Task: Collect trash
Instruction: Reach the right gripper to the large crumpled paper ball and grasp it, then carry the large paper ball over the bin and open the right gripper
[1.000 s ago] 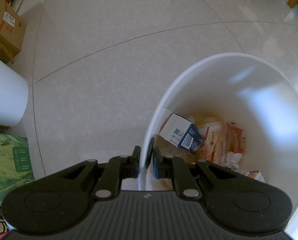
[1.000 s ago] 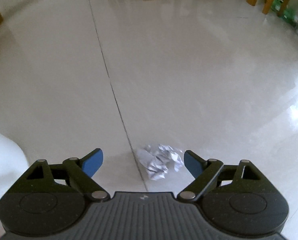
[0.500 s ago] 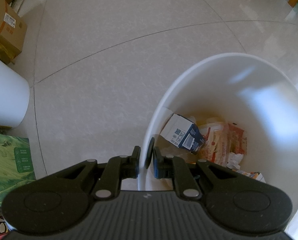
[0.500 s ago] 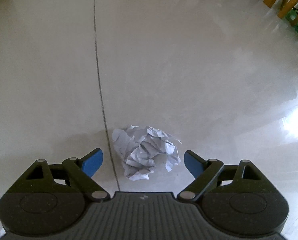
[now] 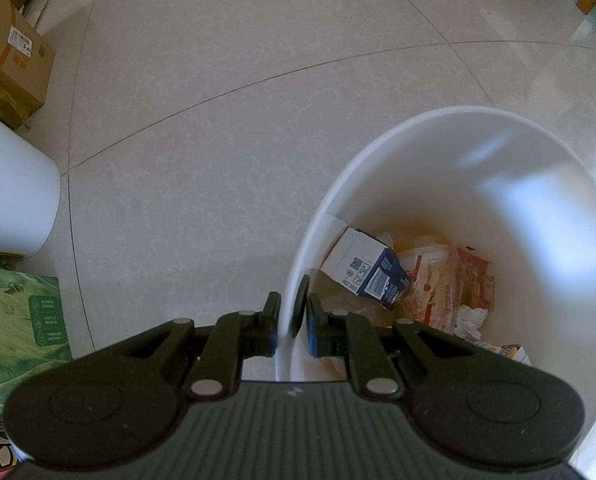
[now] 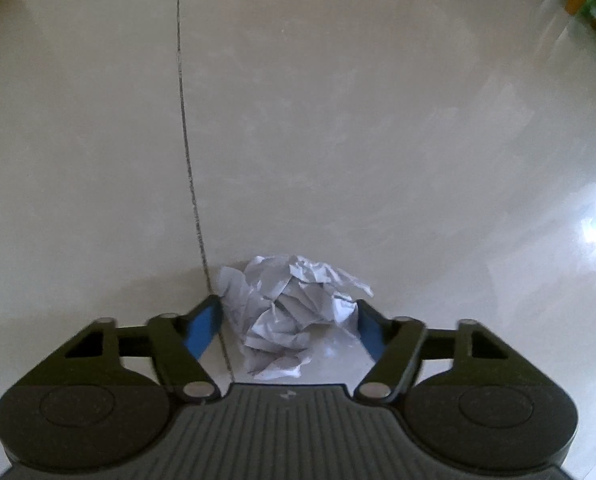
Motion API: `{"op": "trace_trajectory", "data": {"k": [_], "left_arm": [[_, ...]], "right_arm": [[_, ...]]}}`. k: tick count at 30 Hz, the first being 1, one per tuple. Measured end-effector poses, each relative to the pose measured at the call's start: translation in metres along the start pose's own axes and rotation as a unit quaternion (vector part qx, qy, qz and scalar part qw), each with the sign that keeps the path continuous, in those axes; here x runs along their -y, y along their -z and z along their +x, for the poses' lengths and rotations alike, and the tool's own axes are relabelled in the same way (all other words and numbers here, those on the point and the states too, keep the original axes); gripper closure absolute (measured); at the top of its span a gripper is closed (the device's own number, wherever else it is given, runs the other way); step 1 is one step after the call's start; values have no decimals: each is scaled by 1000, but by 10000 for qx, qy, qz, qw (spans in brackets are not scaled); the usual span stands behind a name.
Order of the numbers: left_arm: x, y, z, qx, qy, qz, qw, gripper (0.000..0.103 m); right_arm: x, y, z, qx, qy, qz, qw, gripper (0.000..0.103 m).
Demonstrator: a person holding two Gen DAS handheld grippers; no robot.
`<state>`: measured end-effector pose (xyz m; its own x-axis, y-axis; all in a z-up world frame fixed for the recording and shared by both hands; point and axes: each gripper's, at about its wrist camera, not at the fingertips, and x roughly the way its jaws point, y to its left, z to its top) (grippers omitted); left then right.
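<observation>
Right gripper (image 6: 287, 320) pointing down, jaws closing in around crumpled paper ball (image 6: 289, 316) sitting on floor tile (image 6: 338, 140), not squeezing yet afaict. Left gripper (image 5: 291, 316) pinching white bin (image 5: 538, 184) rim tight, keeping it handy for drop. Versus second ago: paper looming bigger, jaws narrower, bin side unchanged.

Cardboard box (image 5: 11, 54) cut off at edge; carton (image 5: 368, 274) print unreadable — small
</observation>
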<state>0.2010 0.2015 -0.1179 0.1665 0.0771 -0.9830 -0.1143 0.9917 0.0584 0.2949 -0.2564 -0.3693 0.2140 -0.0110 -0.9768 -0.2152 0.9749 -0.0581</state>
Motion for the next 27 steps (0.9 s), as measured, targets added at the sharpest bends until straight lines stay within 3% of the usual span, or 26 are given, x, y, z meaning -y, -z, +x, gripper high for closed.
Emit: {"op": "trace_trajectory", "data": {"k": [6, 12, 20, 27], "left_arm": [[0, 0, 0, 0, -9, 5, 10000, 92], [0, -1, 0, 15, -20, -5, 10000, 92], [-1, 0, 0, 31, 22, -41, 10000, 92], [-2, 0, -1, 43, 35, -61, 10000, 92]], "right_arm": [[2, 3, 3, -45, -11, -8, 10000, 44], [-4, 0, -11, 20, -38, 24, 10000, 45], [-26, -8, -78, 104, -355, -118, 9992, 45], [-59, -10, -164, 169, -684, -375, 9968, 45]]}}
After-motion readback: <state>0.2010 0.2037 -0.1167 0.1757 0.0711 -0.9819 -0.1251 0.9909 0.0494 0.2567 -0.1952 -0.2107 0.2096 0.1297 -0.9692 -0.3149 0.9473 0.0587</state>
